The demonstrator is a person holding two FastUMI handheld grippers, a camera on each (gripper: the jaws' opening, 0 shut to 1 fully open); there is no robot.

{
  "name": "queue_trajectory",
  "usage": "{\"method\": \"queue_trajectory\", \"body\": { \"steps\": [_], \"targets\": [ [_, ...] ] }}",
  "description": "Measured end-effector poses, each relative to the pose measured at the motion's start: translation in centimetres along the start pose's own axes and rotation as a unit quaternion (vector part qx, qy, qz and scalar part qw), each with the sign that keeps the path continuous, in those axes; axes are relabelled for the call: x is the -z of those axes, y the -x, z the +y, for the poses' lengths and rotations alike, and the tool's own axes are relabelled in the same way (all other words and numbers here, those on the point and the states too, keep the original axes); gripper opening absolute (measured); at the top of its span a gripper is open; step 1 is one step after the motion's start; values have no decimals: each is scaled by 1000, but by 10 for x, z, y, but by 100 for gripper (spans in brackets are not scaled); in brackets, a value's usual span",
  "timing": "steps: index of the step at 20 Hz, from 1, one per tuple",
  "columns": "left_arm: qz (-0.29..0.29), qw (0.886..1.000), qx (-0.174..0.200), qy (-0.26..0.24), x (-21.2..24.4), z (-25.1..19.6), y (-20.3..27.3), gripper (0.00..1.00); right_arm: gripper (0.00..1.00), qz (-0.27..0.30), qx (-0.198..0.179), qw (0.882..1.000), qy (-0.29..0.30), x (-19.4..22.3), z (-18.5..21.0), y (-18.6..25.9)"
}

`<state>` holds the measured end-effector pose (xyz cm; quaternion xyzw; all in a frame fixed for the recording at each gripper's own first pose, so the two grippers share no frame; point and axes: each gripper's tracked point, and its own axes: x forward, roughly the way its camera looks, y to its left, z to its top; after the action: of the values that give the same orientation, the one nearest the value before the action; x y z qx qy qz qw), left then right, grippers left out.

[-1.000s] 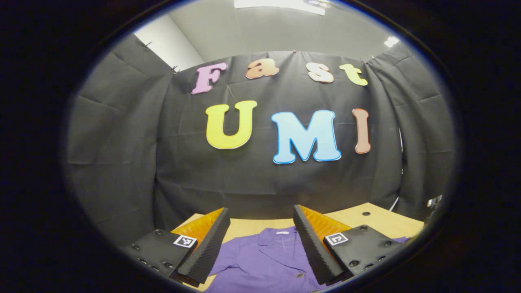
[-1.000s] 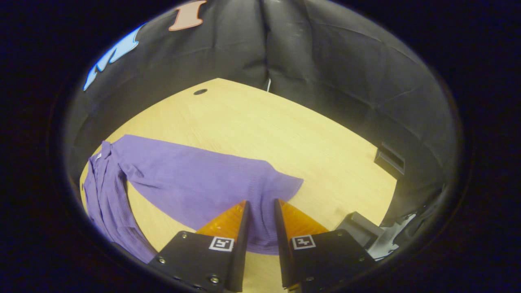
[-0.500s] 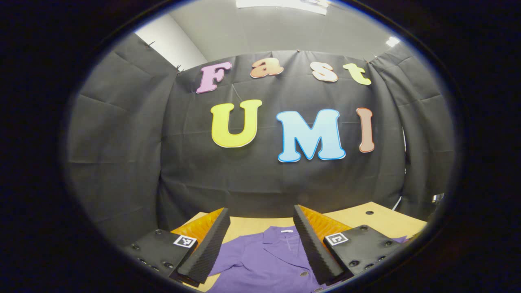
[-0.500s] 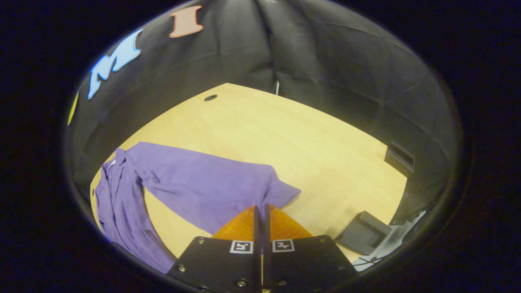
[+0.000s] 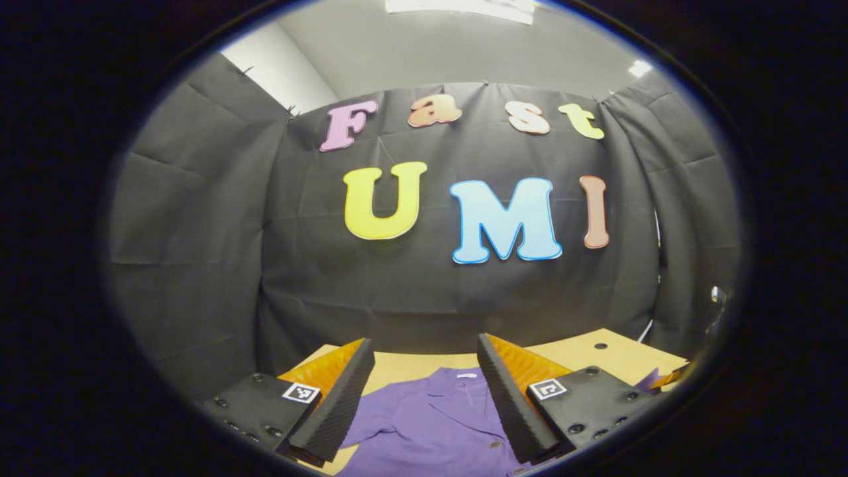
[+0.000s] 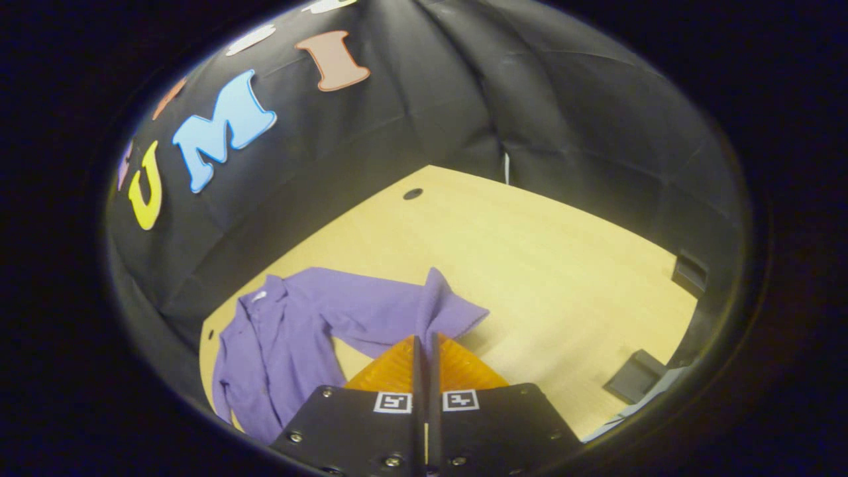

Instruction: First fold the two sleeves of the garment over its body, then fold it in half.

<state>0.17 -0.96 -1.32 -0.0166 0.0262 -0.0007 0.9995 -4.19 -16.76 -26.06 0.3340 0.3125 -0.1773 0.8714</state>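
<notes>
My right gripper (image 6: 424, 344) has its 2 fingers pressed together on the cuff end of the sleeve (image 6: 371, 311), which rises off the table (image 6: 543, 265) at the pinch. From there the sleeve runs toward 10 o'clock to the shirt (image 6: 271, 358), whose purple body lies flat on the table with the collar toward the booth wall. A small dark hole (image 6: 412, 193) sits in the tabletop at 12 o'clock, well apart from the cloth.

My left gripper (image 5: 424, 391) hangs above the shirt's (image 5: 430, 424) collar with its fingers spread wide and nothing between them. In that view the collar and 1 button lie in the gap, and the other gripper's tip shows at 3 o'clock, at the table's edge.
</notes>
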Motion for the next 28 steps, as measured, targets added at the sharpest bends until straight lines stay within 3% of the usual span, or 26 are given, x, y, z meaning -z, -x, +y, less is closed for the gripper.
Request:
{"method": "queue_trajectory", "body": {
  "steps": [9, 17, 21, 28],
  "targets": [
    [7, 1000, -27, -1, 6, 24, 8, 99, 3, -30, -96, 994, 40, -49, 115, -17],
    [11, 999, -51, 2, 11, 43, 10, 99, 3, -54, -188, 975, 105, -71, 237, -29],
    [12, 998, -59, 3, 12, 57, 14, 99, 2, -43, -222, 965, 131, -47, 294, -35],
    [21, 997, -79, 8, 22, 88, 27, 99, 2, 0, -260, 945, 197, 28, 374, -44]
  ]
}}
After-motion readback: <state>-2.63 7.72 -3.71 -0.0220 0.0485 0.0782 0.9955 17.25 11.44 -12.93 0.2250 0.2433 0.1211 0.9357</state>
